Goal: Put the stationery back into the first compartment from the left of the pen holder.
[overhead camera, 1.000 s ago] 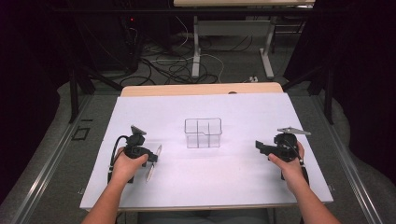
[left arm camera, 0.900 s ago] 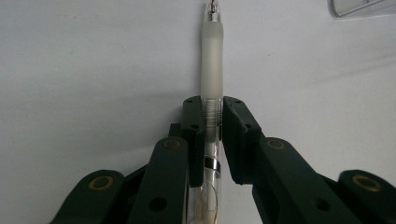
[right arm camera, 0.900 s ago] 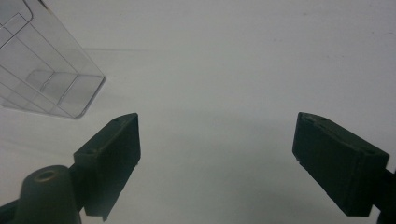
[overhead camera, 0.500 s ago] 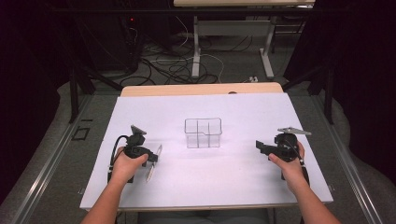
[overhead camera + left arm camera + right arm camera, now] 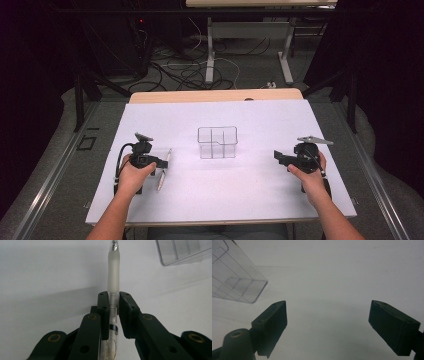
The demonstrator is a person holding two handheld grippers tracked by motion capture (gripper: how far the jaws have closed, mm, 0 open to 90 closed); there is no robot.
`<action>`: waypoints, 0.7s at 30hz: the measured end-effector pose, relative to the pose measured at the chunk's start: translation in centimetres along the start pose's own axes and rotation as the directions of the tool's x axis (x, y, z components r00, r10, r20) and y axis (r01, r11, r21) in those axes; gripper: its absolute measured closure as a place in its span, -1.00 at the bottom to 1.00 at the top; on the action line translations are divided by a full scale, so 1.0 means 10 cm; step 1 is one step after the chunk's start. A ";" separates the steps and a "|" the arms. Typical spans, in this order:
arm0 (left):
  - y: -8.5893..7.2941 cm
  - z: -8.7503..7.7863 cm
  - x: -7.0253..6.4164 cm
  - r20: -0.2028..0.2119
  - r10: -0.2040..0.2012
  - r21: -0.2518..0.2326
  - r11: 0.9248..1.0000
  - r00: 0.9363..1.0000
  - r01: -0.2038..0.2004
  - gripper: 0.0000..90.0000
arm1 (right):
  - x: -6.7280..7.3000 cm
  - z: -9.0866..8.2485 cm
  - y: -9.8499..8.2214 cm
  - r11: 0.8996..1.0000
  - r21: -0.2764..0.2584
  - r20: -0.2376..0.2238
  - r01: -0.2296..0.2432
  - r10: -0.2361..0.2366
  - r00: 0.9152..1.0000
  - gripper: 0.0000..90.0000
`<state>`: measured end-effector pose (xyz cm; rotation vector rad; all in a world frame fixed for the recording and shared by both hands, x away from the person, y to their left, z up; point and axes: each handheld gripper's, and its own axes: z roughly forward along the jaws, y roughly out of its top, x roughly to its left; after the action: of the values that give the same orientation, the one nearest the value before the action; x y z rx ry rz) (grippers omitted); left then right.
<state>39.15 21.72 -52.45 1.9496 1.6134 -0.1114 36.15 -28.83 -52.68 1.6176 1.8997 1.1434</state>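
A clear pen (image 5: 113, 270) with a frosted grip lies along the line of my left gripper (image 5: 114, 294), whose jaws are shut on its barrel. From above, the pen (image 5: 161, 179) sits low over the white table sheet at the left, crossing the left gripper (image 5: 162, 164). A clear divided container (image 5: 217, 142) stands upright at the table's middle, and its corner shows in the left gripper view (image 5: 182, 251). My right gripper (image 5: 278, 156) rests at the right with its jaws wide open (image 5: 328, 307) and nothing between them; the container (image 5: 234, 282) is off to its left.
The white sheet (image 5: 260, 190) covers the tabletop, with a wooden edge (image 5: 215, 95) at the back. Cables and table legs lie on the floor beyond. Metal rails run along both sides of the table.
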 end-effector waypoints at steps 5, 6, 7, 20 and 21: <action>-0.01 -0.07 -0.01 0.021 0.012 -0.102 0.995 1.000 -0.010 0.77 | 0.00 0.00 0.00 1.000 0.003 0.001 -0.001 0.001 1.000 -0.67; -0.01 -0.08 0.00 0.027 0.018 -0.118 0.993 0.999 -0.015 0.77 | 0.00 0.00 0.00 1.000 0.000 0.001 0.001 -0.001 1.000 -0.67; -0.02 -0.09 -0.01 0.032 0.019 -0.136 0.991 0.999 -0.014 0.77 | 0.00 0.00 0.00 1.000 0.000 0.000 -0.001 0.001 1.000 -0.67; -0.08 -0.18 -0.09 0.007 0.090 -0.432 0.898 0.996 -0.078 0.77 | 0.01 -0.01 -0.01 1.000 0.003 0.001 -0.003 0.003 1.000 -0.67; -0.08 -0.18 -0.09 0.001 0.097 -0.450 0.889 0.995 -0.086 0.77 | 0.01 -0.01 -0.01 1.000 0.003 0.001 -0.002 0.002 1.000 -0.67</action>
<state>37.60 21.89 -50.91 1.6485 1.3780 0.2572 36.02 -28.81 -52.66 1.6218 1.9007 1.1412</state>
